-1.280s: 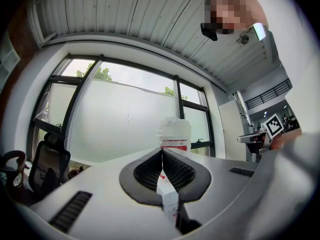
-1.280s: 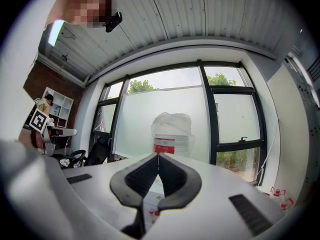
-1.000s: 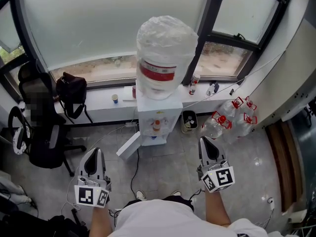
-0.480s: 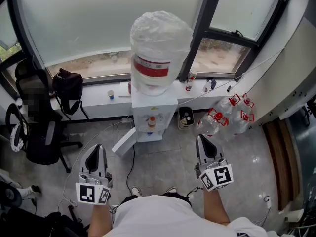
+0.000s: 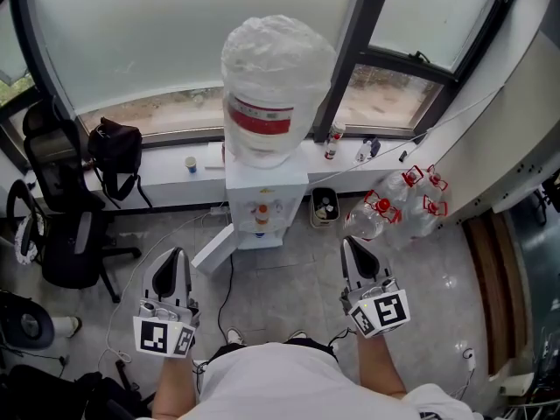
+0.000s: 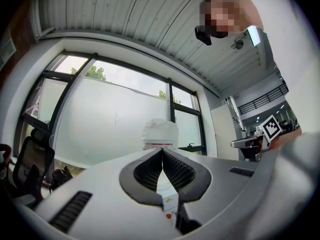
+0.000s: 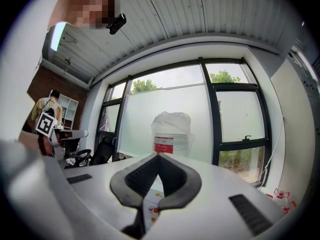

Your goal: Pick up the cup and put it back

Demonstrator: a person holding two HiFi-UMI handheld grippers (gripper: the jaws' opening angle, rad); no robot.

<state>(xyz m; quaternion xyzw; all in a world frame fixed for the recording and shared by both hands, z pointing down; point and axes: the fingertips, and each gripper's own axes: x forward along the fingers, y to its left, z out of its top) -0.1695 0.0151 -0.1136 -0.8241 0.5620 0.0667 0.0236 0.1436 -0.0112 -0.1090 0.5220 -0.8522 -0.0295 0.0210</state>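
— Head view first. Where to look for the cup (image 5: 190,164)?
— Up on the window sill (image 5: 206,182), standing upright, left of the water dispenser (image 5: 265,201) and right of the black bag (image 5: 114,144). Touched by nothing.
— And the tools?
— Left gripper (image 5: 174,259) low at the left, right gripper (image 5: 351,249) low at the right. Both well apart from the sill, both empty.
— Nearer one?
— The left, by the look of it. Lies ahead of that gripper and slightly to its right. From the right gripper, sits far across, beyond the dispenser.
— Left gripper view?
— Left gripper (image 6: 161,153) closed tip to tip, nothing between the jaws, aimed about level at the wrapped bottle (image 6: 160,133) on the dispenser. No cup to be made out there, perhaps hidden behind the gripper's own body.
— Right gripper view?
— Much the same. Right gripper (image 7: 157,156) with jaws pressed together, holding nothing, facing the same bottle (image 7: 171,129). No cup in sight.
— So, for the reach?
— Probably calls for opening the left jaws first, swinging slightly right, then coming in level across the cup's upright axis.
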